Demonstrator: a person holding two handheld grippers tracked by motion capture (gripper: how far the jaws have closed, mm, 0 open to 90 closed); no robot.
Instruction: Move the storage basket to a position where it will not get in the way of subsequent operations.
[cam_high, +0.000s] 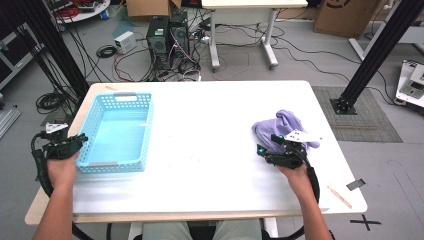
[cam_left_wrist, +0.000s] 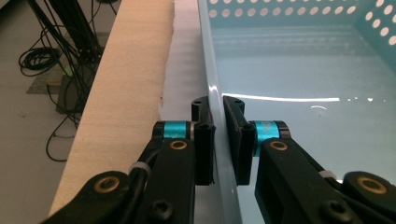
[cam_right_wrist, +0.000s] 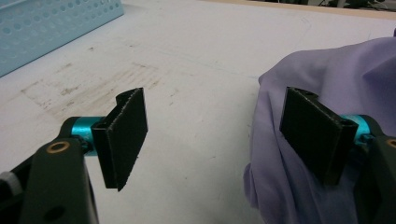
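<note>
Left gripper: you held jaws pinched on near side wall of blue basket; rigid, light, slick plastic, so grip rim. Right gripper: jaws spread wide, purple cloth against its right jaw; soft, limp, grab bunched fold.

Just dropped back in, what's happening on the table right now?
A person works with a gripper in each hand. The left gripper is clamped on the near left wall of the light blue basket, which sits empty at the table's left side. The right gripper is open beside the crumpled purple cloth on the right; one jaw is against the fabric, nothing gripped yet.
</note>
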